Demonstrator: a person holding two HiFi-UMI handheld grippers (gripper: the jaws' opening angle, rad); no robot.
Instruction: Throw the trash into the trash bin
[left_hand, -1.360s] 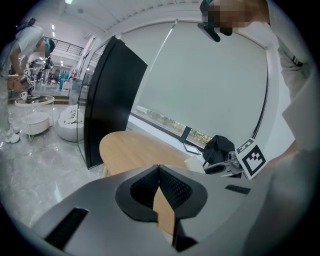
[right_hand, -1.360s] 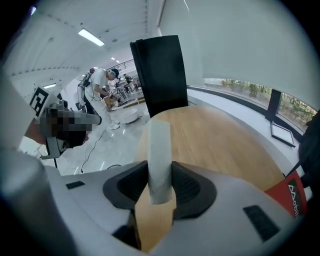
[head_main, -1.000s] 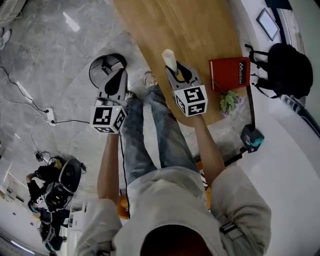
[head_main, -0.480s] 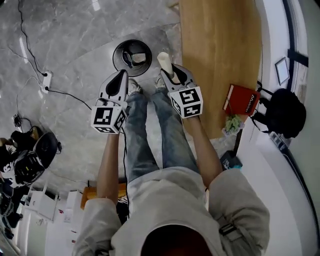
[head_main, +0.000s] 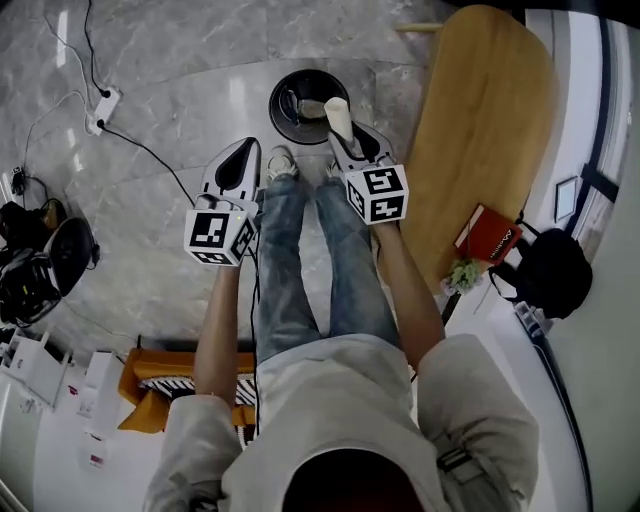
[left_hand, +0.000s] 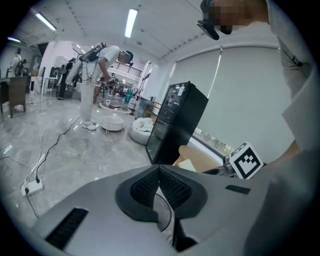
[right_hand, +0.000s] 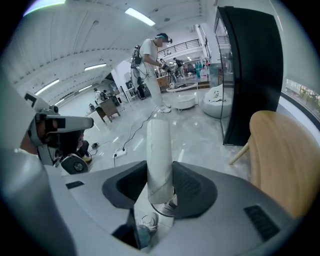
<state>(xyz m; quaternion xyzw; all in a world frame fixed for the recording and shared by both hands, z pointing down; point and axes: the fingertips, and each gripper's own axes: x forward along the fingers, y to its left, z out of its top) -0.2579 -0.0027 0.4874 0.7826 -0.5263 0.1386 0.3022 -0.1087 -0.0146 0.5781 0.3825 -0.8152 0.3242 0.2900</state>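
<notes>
When set against the head view of a second ago, shows the whole scene swung round. At far left, brings a power strip (head_main: 103, 103) and its cable onto the grey floor at the top corner. Keeps the left gripper (head_main: 243, 152) pointing ahead and down, jaws pressed together on nothing. Places the trash bin (head_main: 281, 120), earlier off beyond the left gripper, now straight ahead past the shoes, with something pale inside, too small to identify. Holds the right gripper (head_main: 352, 150) clamped on the cardboard tube (head_main: 338, 114), jaws just eased a little wider yet pads touching it on both sides. Puts the tube's tip over the bin's right part, where a second ago it stood over the wooden table (head_main: 485, 120). Shifts that table to the right edge, red book (head_main: 488, 233) on its near end. Hides the tube's lower end between the jaws. In the right gripper view, hides most of the bin under the gripper body, with only a sliver and a shoe showing through the gap.
</notes>
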